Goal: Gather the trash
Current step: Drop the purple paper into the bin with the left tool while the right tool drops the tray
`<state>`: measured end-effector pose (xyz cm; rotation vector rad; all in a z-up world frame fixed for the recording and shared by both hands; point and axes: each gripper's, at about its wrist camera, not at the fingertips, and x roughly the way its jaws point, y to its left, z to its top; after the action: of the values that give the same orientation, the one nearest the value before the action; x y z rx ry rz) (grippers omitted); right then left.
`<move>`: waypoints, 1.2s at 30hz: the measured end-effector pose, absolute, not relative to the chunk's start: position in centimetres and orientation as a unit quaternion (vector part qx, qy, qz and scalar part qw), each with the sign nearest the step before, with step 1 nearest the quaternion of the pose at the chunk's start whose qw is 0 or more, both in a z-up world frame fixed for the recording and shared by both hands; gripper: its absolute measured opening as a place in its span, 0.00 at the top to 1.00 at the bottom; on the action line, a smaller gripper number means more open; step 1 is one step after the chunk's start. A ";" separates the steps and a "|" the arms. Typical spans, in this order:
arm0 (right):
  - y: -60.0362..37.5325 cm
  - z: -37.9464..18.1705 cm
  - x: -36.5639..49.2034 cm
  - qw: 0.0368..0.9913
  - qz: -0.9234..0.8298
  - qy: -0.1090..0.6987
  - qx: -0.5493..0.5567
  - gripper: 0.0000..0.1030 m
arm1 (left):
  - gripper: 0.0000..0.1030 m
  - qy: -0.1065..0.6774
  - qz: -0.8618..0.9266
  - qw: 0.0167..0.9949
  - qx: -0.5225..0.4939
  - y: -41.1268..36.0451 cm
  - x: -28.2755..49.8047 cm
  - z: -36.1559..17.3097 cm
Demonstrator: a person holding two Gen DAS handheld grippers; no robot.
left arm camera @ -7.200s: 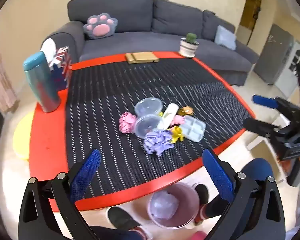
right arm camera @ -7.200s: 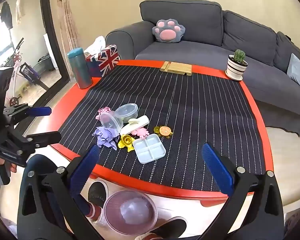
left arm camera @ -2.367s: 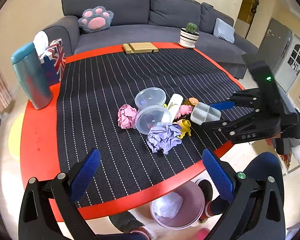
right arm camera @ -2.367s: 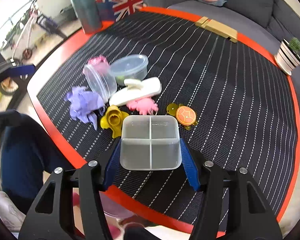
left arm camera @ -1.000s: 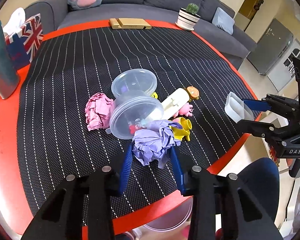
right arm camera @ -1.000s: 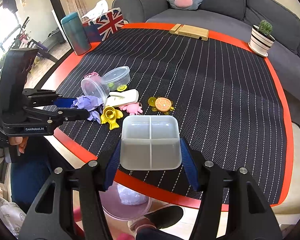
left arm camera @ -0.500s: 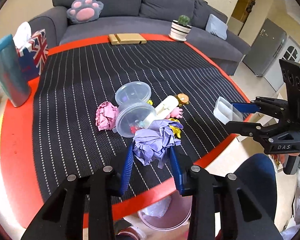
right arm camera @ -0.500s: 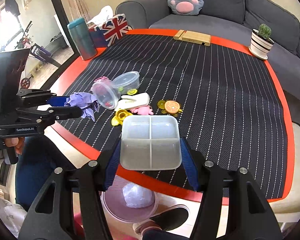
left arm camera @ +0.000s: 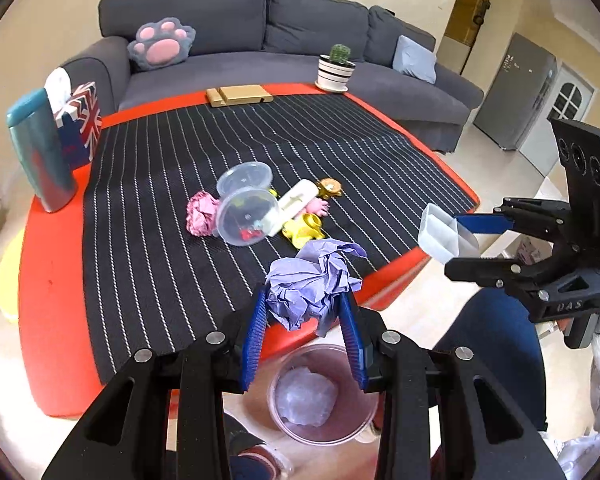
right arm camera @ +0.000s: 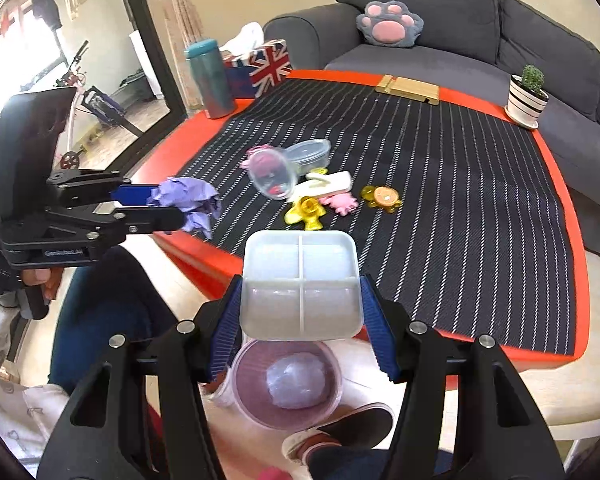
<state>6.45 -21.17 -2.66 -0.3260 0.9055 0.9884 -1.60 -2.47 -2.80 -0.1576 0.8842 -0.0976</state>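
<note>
My left gripper (left arm camera: 305, 320) is shut on a crumpled purple paper ball (left arm camera: 312, 280) and holds it above the pink trash bin (left arm camera: 340, 424) on the floor at the table's front edge. My right gripper (right arm camera: 300, 300) is shut on a clear four-compartment plastic tray (right arm camera: 300, 280), held over the same bin (right arm camera: 256, 404). In the left wrist view, the right gripper (left arm camera: 466, 242) and its tray (left arm camera: 440, 232) are at the right. In the right wrist view, the left gripper (right arm camera: 156, 204) and its paper ball (right arm camera: 188, 200) are at the left. A pink paper ball (left arm camera: 199, 216) and two clear round containers (left arm camera: 244, 176) (left arm camera: 246, 220) lie on the mat.
The red round table (left arm camera: 48, 280) has a black striped mat (left arm camera: 172, 148). On it lie a white flat piece (left arm camera: 298, 200) and small yellow, pink and orange toys (left arm camera: 306, 228). At the far edge stand a teal tumbler (left arm camera: 40, 152), a flag tissue box (left arm camera: 80, 124), a wooden stand (left arm camera: 240, 95) and a potted cactus (left arm camera: 336, 68).
My left gripper has pulled back from the mat with the purple paper ball to above the bin. My right gripper has moved the tray back over the bin.
</note>
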 end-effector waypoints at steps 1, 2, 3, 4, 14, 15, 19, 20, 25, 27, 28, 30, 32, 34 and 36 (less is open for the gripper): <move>-21.3 -2.7 5.9 0.770 0.458 0.418 -0.151 0.44 | 0.66 0.427 -0.048 0.900 -0.075 -2.7 -1.8 -2.8; -21.4 -2.9 5.3 0.768 0.460 0.419 -0.151 0.44 | 0.66 0.427 -0.050 0.900 -0.074 -2.9 -2.1 -2.9; -21.5 -3.0 4.9 0.766 0.462 0.420 -0.151 0.44 | 0.66 0.426 -0.051 0.900 -0.076 -3.0 -2.4 -2.9; -21.6 -3.2 4.5 0.764 0.463 0.422 -0.152 0.44 | 0.66 0.426 -0.052 0.900 -0.077 -3.1 -2.6 -3.0; -21.8 -5.6 1.9 0.739 0.483 0.445 -0.153 0.44 | 0.66 0.426 -0.060 0.899 -0.079 -3.9 -4.6 -3.2; -21.7 -5.6 1.9 0.739 0.483 0.445 -0.151 0.38 | 0.65 0.426 -0.062 0.899 -0.079 -4.0 -4.7 -3.2; -21.9 -5.3 2.3 0.752 0.469 0.441 -0.143 0.12 | 0.65 0.426 -0.063 0.899 -0.079 -4.1 -4.9 -3.2; -21.9 -5.3 2.5 0.755 0.465 0.440 -0.143 0.11 | 0.65 0.427 -0.063 0.899 -0.079 -4.1 -5.0 -3.3; -22.3 -5.1 2.8 0.761 0.456 0.441 -0.136 0.08 | 0.65 0.428 -0.069 0.898 -0.078 -4.4 -5.0 -3.4; -22.5 -5.1 2.9 0.762 0.454 0.442 -0.134 0.08 | 0.65 0.429 -0.071 0.897 -0.077 -4.5 -5.1 -3.4; -22.6 -5.1 3.0 0.763 0.453 0.442 -0.133 0.08 | 0.65 0.429 -0.072 0.897 -0.077 -4.6 -5.0 -3.5; -22.7 -5.1 3.1 0.764 0.450 0.443 -0.131 0.08 | 0.65 0.431 -0.075 0.896 -0.074 -4.9 -5.0 -3.5; -23.0 -5.0 3.1 0.767 0.446 0.443 -0.128 0.08 | 0.65 0.433 -0.080 0.895 -0.070 -5.2 -5.0 -3.6; -23.3 -4.9 3.2 0.769 0.444 0.443 -0.126 0.08 | 0.65 0.436 -0.083 0.893 -0.067 -5.5 -5.0 -3.8; -23.6 -4.8 3.3 0.772 0.440 0.442 -0.123 0.08 | 0.65 0.439 -0.087 0.892 -0.063 -6.0 -4.9 -3.9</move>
<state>3.26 -23.60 -4.81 -0.2675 0.9591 0.9542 -4.94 -5.95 -3.94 -0.1303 0.9114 -0.1809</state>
